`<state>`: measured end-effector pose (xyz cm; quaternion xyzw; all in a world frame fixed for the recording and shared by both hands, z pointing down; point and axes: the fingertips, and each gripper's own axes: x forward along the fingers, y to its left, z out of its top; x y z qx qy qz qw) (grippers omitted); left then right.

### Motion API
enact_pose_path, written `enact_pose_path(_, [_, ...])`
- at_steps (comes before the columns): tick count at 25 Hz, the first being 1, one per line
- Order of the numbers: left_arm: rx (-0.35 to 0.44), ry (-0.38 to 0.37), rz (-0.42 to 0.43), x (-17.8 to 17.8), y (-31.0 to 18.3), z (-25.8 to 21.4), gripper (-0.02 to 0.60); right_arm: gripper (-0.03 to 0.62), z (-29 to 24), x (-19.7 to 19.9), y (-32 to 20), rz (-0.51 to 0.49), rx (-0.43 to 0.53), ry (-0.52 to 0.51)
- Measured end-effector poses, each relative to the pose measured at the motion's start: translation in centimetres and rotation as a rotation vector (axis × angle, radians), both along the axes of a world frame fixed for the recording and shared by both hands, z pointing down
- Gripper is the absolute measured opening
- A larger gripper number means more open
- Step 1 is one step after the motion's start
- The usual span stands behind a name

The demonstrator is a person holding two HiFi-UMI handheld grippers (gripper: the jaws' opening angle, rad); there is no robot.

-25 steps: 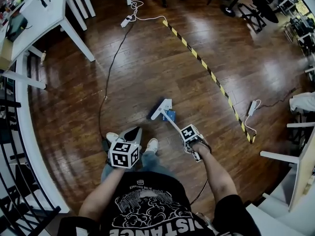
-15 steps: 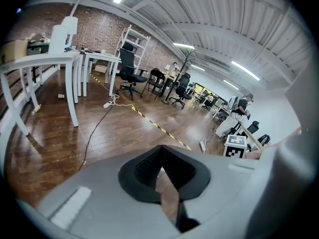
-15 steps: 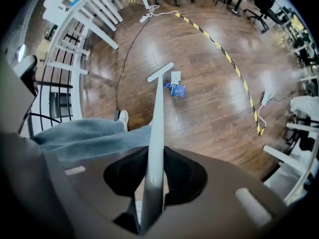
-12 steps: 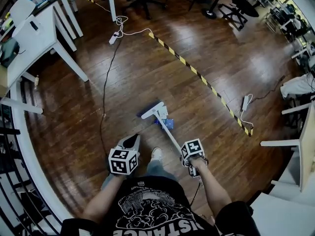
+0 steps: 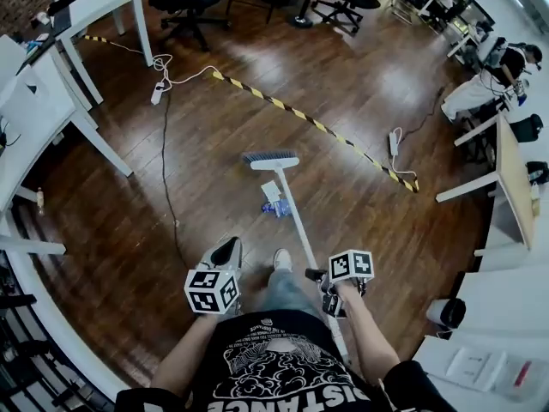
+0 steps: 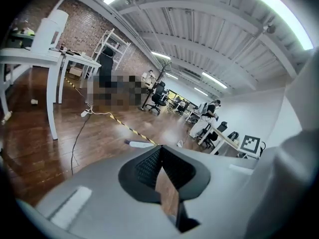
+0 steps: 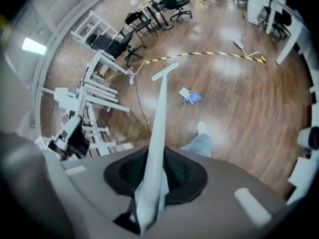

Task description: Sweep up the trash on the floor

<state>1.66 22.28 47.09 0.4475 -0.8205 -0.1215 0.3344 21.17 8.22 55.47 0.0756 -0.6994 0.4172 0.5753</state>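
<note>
— What's along the left edge?
— A white worktop on thin legs, then a black cable trailing down the wooden floor. The left tool is pressed together, with nothing in it.
— And the middle?
— Open boards. The trash, white paper and a blue wrapper, lies just left of the broom handle, nearer the person than the broom head. The right tool pinches the handle.
— Farther right?
— Striped tape crosses beyond the head and ends by a power strip. Another worktop closes that side.
</note>
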Motion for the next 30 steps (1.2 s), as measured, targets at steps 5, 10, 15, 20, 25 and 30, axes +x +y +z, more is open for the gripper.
enact_pose_path(5, [0.016,0.041,0.074,2.8,2.5,-0.2,0.005,0.086,-4.1,3.0,2.9,0.156,0.052,-0.080])
enact_pose_path(10, [0.045,0.020,0.167,6.5,1.1,-2.2,0.005,0.086,-6.7,7.2,4.2,0.267,0.084,-0.154])
enact_pose_path(15, [0.052,-0.002,0.267,11.7,-0.9,-3.5,0.005,0.086,-6.9,11.6,5.8,0.304,0.107,-0.180])
enact_pose_path(20, [0.021,-0.029,0.322,16.8,-1.2,-3.9,0.005,0.086,-6.8,15.4,7.8,0.305,0.136,-0.222])
enact_pose_path(25, [-0.029,-0.051,0.365,22.1,0.6,-4.5,0.005,0.086,-7.6,18.6,10.3,0.309,0.156,-0.281])
enact_pose_path(30, [-0.051,-0.078,0.383,25.7,1.8,-4.7,0.005,0.086,-7.9,21.5,11.3,0.298,0.176,-0.315])
